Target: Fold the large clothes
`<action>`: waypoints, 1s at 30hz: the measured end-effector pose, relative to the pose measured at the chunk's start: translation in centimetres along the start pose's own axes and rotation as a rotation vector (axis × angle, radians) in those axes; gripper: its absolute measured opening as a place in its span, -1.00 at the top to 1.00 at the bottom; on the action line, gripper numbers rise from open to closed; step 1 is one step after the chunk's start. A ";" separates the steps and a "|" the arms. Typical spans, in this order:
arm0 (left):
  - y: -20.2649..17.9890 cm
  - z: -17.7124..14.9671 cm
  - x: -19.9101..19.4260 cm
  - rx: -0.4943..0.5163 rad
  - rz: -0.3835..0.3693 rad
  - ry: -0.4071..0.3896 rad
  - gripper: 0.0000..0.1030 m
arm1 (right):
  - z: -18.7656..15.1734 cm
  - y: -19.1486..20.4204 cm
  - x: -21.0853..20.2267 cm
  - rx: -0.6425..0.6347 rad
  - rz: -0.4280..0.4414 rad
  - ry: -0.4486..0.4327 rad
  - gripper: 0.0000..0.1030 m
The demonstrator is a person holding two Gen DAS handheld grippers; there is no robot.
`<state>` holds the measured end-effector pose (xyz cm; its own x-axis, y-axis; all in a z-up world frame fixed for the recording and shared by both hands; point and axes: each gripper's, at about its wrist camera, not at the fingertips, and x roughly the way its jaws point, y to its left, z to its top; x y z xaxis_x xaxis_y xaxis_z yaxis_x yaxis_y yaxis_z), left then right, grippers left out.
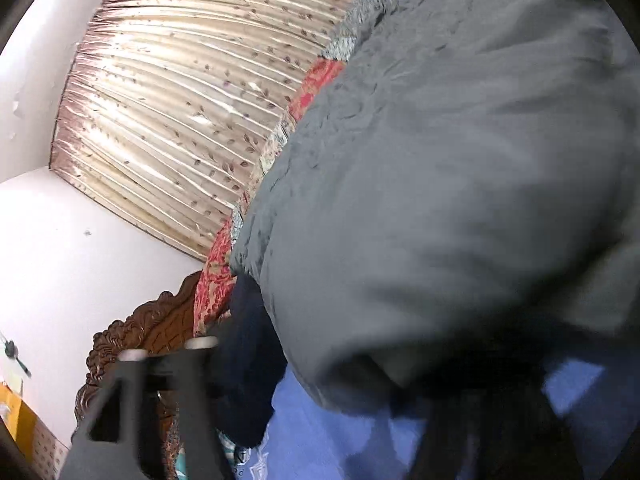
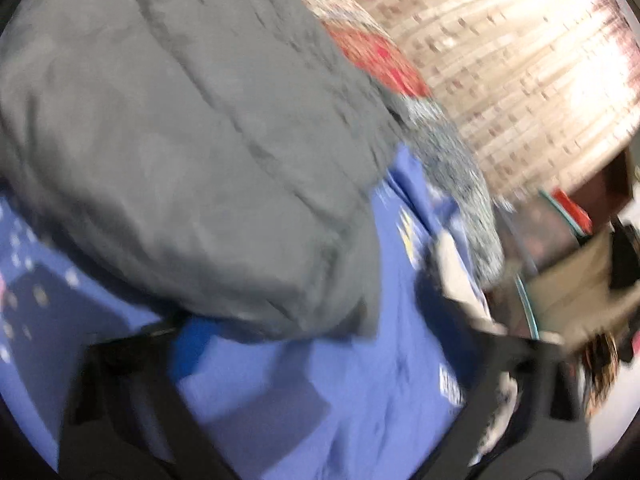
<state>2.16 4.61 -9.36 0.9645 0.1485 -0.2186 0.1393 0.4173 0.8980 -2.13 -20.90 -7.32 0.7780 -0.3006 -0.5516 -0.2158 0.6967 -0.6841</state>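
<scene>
So, status per view:

grey garment [image 1: 460, 152]: large grey padded piece, fills the left wrist view from 12 round to 4 o'clock; in the right wrist view [image 2: 192, 140] it takes 9 to 12 o'clock and the centre. Bulged and rumpled, lying on the blue sheet.

dark cloth [image 1: 248, 360]: navy fabric hanging under the grey garment's lower edge at 7 o'clock, just beside the left fingertips. Same item or a separate one: cannot tell.

blue sheet [image 2: 360, 380]: under the garment, 5 to 7 o'clock in the right wrist view; white printed marks at 8 o'clock. Also seen at 5 to 6 o'clock in the left wrist view [image 1: 340, 440].

left gripper [image 1: 168, 350]: at 7 o'clock, two fingers with pale tips set close together, narrow gap, nothing seen between them. Tips sit in front of the headboard, apart from the grey garment.

right gripper [image 2: 320, 340]: heavy blur. Fingers spread wide, one at 7 o'clock, the other at 4 o'clock, sheet showing between. Left finger tip sits at the garment's lower edge; contact: cannot tell.

patterned quilt [image 1: 316, 84]: red and teal floral strip along the garment's far edge, 11 o'clock.

curtain [image 1: 180, 92]: pleated beige with leaf print, 10 to 12 o'clock in the left wrist view; 1 to 2 o'clock in the right wrist view [image 2: 520, 60].

headboard [image 1: 132, 340]: carved dark wood, 8 o'clock, against the white wall [image 1: 80, 260].
</scene>
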 end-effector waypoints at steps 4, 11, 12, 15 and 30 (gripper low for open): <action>5.6 2.4 -0.9 -0.175 -0.056 0.006 0.38 | 3.4 -4.3 -3.2 0.123 0.104 -0.086 0.90; 21.1 6.7 -7.2 -0.535 -0.063 -0.153 0.43 | 9.1 -17.7 -16.1 0.402 0.024 -0.447 0.93; 24.0 7.1 -8.4 -0.602 -0.062 -0.186 0.43 | 9.9 -20.0 -18.3 0.434 -0.001 -0.510 0.93; 31.5 8.5 -11.5 -0.771 -0.055 -0.292 0.43 | 12.0 -25.6 -24.3 0.514 -0.064 -0.653 0.93; 47.5 13.2 -22.0 -1.026 0.000 -0.592 0.43 | 16.0 -37.6 -37.8 0.616 -0.084 -0.846 0.93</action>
<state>-9.52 9.36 43.18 0.9560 -0.1772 0.2339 0.1543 0.9816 0.1128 -13.98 -25.30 46.93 0.9864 0.0243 0.1624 0.0110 0.9770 -0.2131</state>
